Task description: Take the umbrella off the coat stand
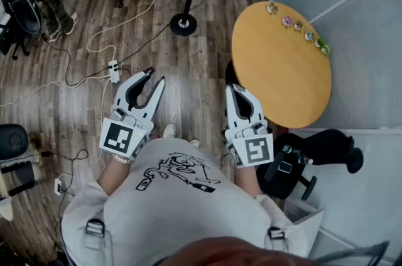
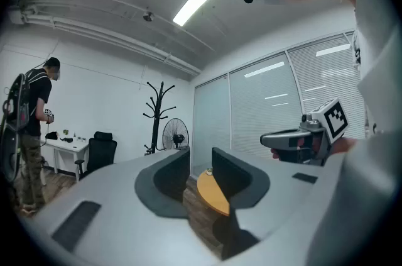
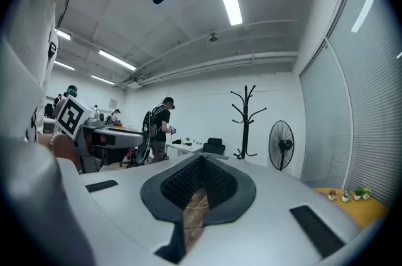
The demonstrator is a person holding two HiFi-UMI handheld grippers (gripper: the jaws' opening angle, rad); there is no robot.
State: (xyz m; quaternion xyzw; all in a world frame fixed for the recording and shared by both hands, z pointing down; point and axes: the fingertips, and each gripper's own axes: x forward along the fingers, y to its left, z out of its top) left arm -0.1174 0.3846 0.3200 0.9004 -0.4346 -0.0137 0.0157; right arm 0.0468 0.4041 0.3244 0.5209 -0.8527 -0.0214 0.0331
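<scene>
Left tool [image 1: 156,75] stands narrowly parted, right tool [image 1: 234,88] pressed together. Both are empty and held level and low, likely because the reach hasn't begun. The coat stand [image 3: 247,123] waits well off at twelve o'clock, its branches bare; no umbrella shows.

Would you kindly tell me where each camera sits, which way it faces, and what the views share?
Head view: on the head, steeply down at wooden floor, round yellow table; grey shirt, left gripper, right gripper show.
Left gripper view: on that gripper, level past parted jaws; right gripper at right.
Right gripper view: likewise, past closed jaws; left gripper at left.
Shared: both gripper views show the black branched coat stand and black pedestal fan.
</scene>
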